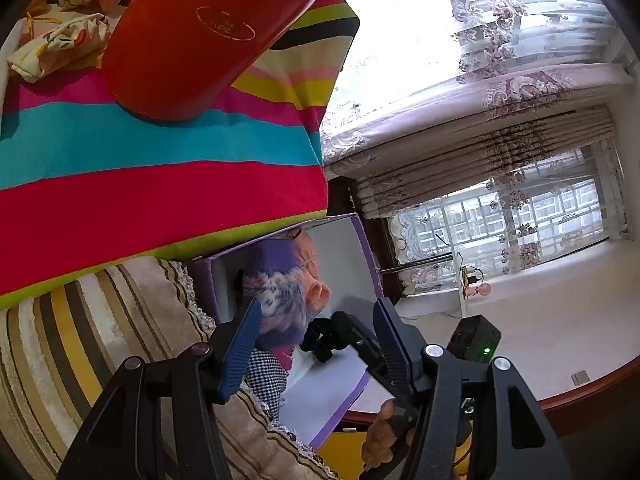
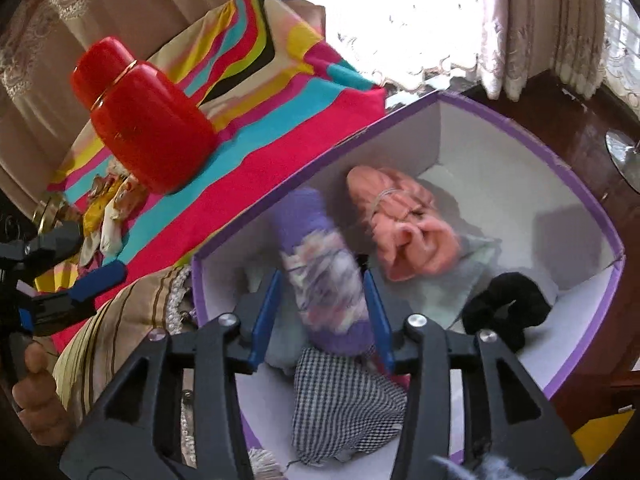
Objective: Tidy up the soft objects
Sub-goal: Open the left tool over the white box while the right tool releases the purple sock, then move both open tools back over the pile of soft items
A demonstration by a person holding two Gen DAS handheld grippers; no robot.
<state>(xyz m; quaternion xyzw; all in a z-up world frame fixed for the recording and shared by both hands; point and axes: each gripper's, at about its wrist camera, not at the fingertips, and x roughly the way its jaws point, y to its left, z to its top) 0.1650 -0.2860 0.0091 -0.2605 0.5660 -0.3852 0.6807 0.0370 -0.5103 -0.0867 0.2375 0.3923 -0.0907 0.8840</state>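
A purple-edged white box (image 2: 520, 128) holds soft things: a purple and white fluffy roll (image 2: 320, 264), a pink bundle (image 2: 400, 224), a black scrunchie (image 2: 504, 304) and a checked cloth (image 2: 340, 400). My right gripper (image 2: 322, 304) is over the box with its blue fingers either side of the fluffy roll, which looks blurred; whether they touch it is unclear. My left gripper (image 1: 316, 320) is open and empty beside the box (image 1: 360, 248), and the roll (image 1: 280, 292) shows beyond it. A patterned cloth bundle (image 1: 60, 48) lies on the striped cloth.
A red bottle (image 1: 192, 36) stands on the bright striped cloth (image 1: 160, 160), also in the right wrist view (image 2: 148, 120). A beige striped cover (image 1: 100, 340) lies below. A dark wooden table edge (image 2: 580, 140), curtains (image 1: 500, 92) and windows lie behind.
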